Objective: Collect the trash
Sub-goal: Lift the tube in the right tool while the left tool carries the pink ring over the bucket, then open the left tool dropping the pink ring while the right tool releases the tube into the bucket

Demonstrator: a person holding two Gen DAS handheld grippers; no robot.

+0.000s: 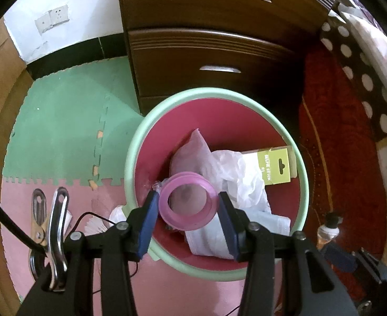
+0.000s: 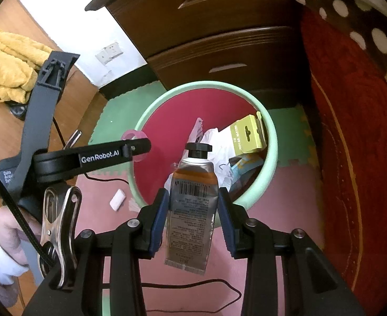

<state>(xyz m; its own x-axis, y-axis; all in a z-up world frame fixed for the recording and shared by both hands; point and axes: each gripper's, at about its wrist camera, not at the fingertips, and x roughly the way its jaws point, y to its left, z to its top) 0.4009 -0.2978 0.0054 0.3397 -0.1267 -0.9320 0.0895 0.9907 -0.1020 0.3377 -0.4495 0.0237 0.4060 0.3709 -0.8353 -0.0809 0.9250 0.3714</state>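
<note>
A round bin with a mint-green rim (image 1: 135,142) and red inside stands on the floor mats; it also shows in the right wrist view (image 2: 271,142). It holds white plastic bags (image 1: 235,168) and a yellow-green card box (image 1: 277,164). My left gripper (image 1: 188,205) is over the bin with a pink plastic ring (image 1: 188,204) between its blue pads; the pads look slightly apart from the ring. My right gripper (image 2: 193,210) is shut on a silver tube with a black cap (image 2: 193,200), held above the bin's near rim. The left gripper (image 2: 138,147) shows in the right view.
A dark wooden drawer chest (image 1: 206,39) stands behind the bin. A red rug (image 1: 346,158) lies at the right. Pink and green foam mats (image 1: 61,131) cover the floor. White scraps (image 2: 117,202) and a thin black cable (image 2: 193,287) lie by the bin.
</note>
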